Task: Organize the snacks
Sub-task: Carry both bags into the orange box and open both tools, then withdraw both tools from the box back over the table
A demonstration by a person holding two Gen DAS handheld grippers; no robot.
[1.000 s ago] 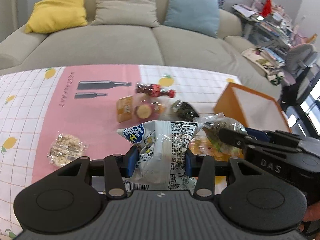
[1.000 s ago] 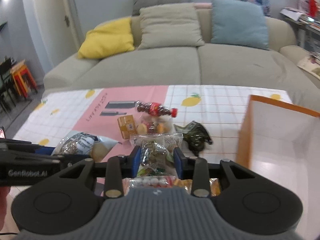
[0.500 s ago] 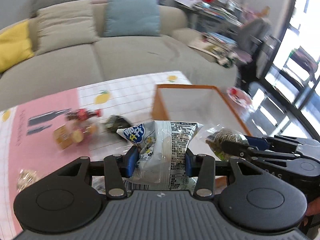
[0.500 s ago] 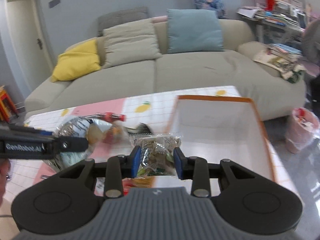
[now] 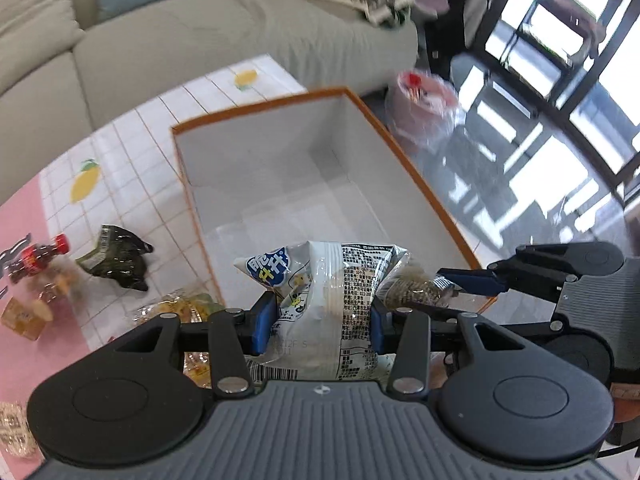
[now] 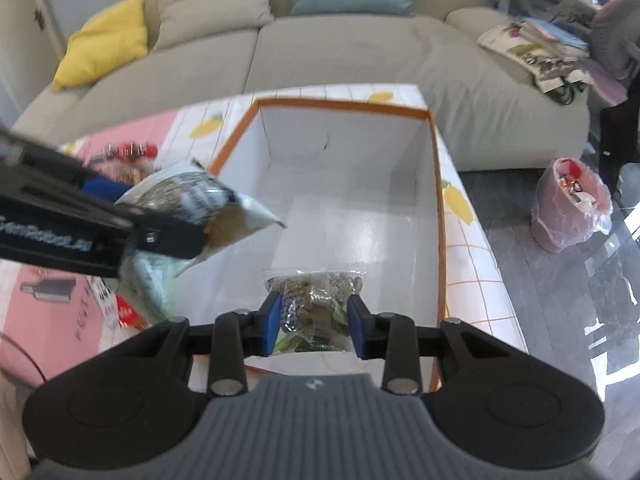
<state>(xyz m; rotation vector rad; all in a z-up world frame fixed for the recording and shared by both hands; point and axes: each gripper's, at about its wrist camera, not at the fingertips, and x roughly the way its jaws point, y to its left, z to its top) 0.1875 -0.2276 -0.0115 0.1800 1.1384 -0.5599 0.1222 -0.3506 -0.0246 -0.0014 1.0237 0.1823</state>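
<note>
My left gripper (image 5: 320,324) is shut on a white and blue snack bag (image 5: 332,300) and holds it above the near left edge of the orange-rimmed white box (image 5: 256,184). My right gripper (image 6: 314,320) is shut on a clear packet of mixed snacks (image 6: 316,296) and holds it over the near end of the box (image 6: 360,184). The left gripper and its bag (image 6: 188,196) show at the left of the right wrist view. The right gripper (image 5: 472,282) with its packet (image 5: 412,288) shows at the right of the left wrist view.
On the tablecloth left of the box lie a dark green packet (image 5: 120,256), a small red-capped bottle (image 5: 36,256), yellow packets (image 5: 180,308) and an orange box (image 5: 24,316). A sofa (image 6: 360,48) stands behind the table. A pink bin (image 6: 568,204) sits on the floor at right.
Both grippers have carried their packets to the right and forward, from over the tablecloth to above the box. The views now look down into the box.
</note>
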